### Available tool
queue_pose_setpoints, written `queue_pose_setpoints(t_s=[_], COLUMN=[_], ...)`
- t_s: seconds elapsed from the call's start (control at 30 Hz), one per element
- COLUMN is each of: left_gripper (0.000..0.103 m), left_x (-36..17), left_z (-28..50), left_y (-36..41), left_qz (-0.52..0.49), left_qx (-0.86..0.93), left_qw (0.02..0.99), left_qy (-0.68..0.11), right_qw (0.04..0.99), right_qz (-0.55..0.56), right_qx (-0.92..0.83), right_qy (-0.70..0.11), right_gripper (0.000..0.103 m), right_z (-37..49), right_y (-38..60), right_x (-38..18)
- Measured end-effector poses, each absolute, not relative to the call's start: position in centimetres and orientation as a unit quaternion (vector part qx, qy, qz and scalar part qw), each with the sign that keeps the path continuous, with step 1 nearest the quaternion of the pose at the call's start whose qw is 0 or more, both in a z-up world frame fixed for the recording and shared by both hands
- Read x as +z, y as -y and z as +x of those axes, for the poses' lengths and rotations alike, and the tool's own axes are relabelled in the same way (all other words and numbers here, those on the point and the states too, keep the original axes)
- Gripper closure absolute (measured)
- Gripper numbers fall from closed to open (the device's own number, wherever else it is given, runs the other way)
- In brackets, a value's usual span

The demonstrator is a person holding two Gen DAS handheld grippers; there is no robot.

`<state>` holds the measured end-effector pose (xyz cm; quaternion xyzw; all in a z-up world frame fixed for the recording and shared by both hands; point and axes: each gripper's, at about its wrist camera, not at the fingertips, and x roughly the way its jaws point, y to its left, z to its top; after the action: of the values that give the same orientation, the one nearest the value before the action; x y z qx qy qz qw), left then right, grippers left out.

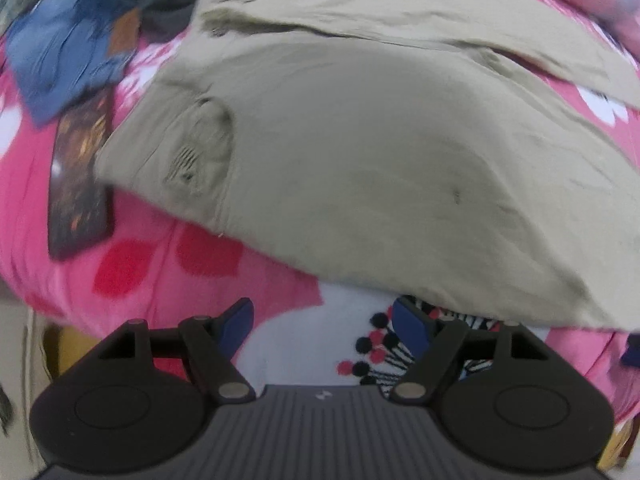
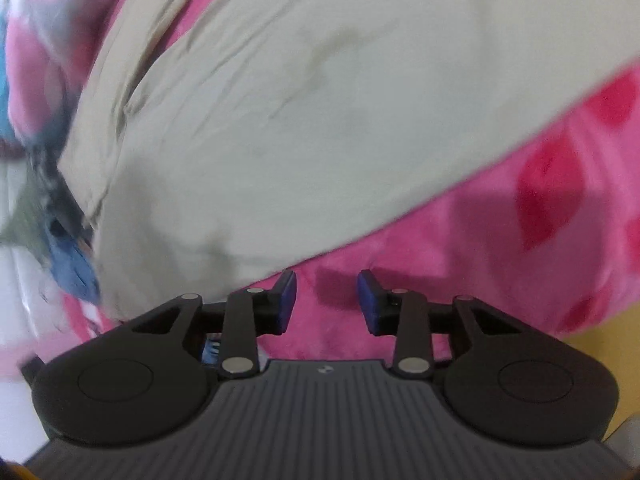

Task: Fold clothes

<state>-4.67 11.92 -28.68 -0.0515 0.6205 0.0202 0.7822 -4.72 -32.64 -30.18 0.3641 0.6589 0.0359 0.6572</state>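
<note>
Black linkage arms and blue pads of the left gripper (image 1: 322,326) fill the bottom of the left wrist view, jaws spread wide and holding nothing. Just beyond the tips lies the khaki garment (image 1: 360,168), its near edge resting on the pink floral bedsheet (image 1: 132,264); the right-hand pad sits at that hem, though whether it touches is unclear. The gripper points forward and slightly down over the sheet's white flower print. A pocket or waistband detail shows on the garment's left part, blurred. Beside it to the left lie a dark patterned flat object (image 1: 78,184) and blue denim clothes (image 1: 68,56), cut off at the frame edge.

From the right wrist view, the right gripper (image 2: 327,304) also stands released, jaws parted with bare pink bedsheet between them. The khaki garment (image 2: 280,120) spreads ahead and to the left, its edge just beside the left pad. Motion blur smears the blue cloth at the left edge
</note>
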Motion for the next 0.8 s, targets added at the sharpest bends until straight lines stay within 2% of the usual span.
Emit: queue_pose_setpoints(t_s=[0.17,0.33,0.8], left_gripper=[0.026,0.026,0.032], left_x=[-28.5,-28.7,-30.7], left_z=[-4.2,-3.3,-1.2], left_y=[-14.4,-17.3,-22.1], left_qz=[-0.109,-0.180,-0.343], left_qx=[0.054,0.089,0.130], left_qw=[0.788,0.788,0.750], left_qy=[-0.603,-0.582,-0.550], right_qw=[0.637,0.630,0.623], right_qz=[0.356,0.364,0.352], right_qx=[0.058,0.063,0.075], right_qy=[-0.682,-0.682,-0.694], right_gripper=[0.069,0.064,0.063], right_z=[-5.5,-5.1,-4.6], right_y=[29.9,28.9,27.6], right_x=[-30.6,-30.8,-30.9])
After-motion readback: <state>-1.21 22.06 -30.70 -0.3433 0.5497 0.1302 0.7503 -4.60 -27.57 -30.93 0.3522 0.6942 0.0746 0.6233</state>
